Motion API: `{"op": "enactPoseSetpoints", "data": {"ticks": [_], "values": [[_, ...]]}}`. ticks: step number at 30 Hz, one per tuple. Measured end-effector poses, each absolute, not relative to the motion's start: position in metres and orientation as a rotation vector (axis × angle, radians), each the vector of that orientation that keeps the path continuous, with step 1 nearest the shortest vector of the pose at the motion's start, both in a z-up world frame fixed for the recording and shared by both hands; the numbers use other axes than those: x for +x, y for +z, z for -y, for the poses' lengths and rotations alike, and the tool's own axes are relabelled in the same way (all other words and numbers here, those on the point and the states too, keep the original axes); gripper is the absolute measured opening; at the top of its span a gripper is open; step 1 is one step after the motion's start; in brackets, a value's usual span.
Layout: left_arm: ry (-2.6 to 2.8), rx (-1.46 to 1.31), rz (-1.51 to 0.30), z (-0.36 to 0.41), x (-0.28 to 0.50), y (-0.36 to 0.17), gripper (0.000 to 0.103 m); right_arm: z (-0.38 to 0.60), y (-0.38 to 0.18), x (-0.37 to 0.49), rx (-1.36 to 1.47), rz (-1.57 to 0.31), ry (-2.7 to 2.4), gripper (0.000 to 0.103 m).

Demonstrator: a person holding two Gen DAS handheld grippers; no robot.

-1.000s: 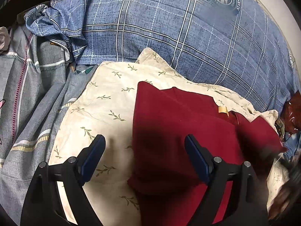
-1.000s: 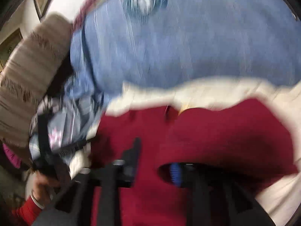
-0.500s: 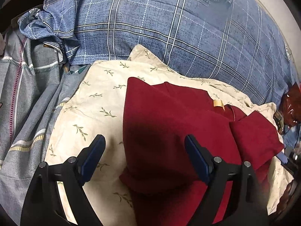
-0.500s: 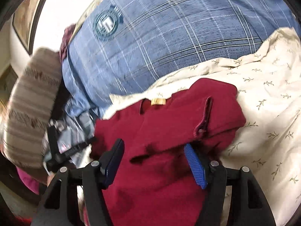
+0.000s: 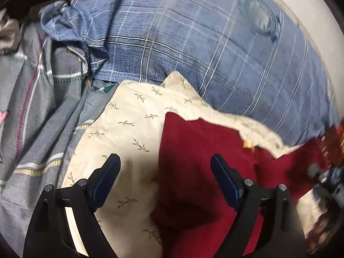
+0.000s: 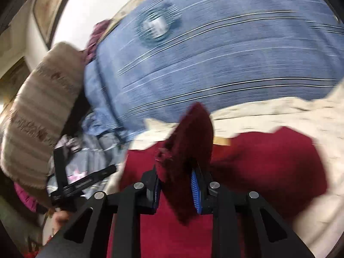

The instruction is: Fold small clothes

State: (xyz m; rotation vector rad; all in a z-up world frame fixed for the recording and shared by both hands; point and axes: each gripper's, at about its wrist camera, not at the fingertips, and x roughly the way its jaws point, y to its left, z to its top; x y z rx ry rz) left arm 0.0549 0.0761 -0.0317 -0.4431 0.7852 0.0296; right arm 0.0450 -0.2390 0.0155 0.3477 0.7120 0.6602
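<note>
A dark red garment [image 5: 204,172] lies on a cream sheet with a leaf print [image 5: 129,133]. It has a yellow label [image 5: 247,144] at the collar. My left gripper [image 5: 165,176] is open and empty, hovering over the garment's left edge. In the right wrist view my right gripper [image 6: 175,190] is shut on a fold of the red garment [image 6: 189,146] and holds it raised above the rest of the cloth [image 6: 268,161]. The right gripper shows blurred at the right edge of the left wrist view [image 5: 326,182].
A blue plaid quilt [image 5: 204,49] lies behind the sheet. Grey striped bedding [image 5: 36,111] is bunched at the left. A beige knitted item [image 6: 36,111] lies at the left of the right wrist view. The left gripper's frame shows there too [image 6: 71,182].
My right gripper has shut on a fold of the red garment and lifted it. My left gripper has stayed open and shifted slightly left over the garment.
</note>
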Motion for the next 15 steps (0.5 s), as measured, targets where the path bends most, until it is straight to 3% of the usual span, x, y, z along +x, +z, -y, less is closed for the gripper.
{"op": "enactPoseSetpoints", "data": {"ticks": [3, 7, 15], "values": [[0.005, -0.504, -0.767, -0.084, 0.055, -0.031, 0.086, 0.202, -0.007, 0.055, 0.34, -0.839, 0.74, 0.059], [-0.042, -0.523, -0.754, -0.082, 0.056, -0.029, 0.086, 0.196, -0.017, 0.036, 0.245, -0.833, 0.73, 0.06], [-0.158, -0.457, -0.802, -0.049, 0.057, -0.031, 0.086, 0.272, -0.019, 0.019, 0.257, -0.811, 0.57, 0.065]]}}
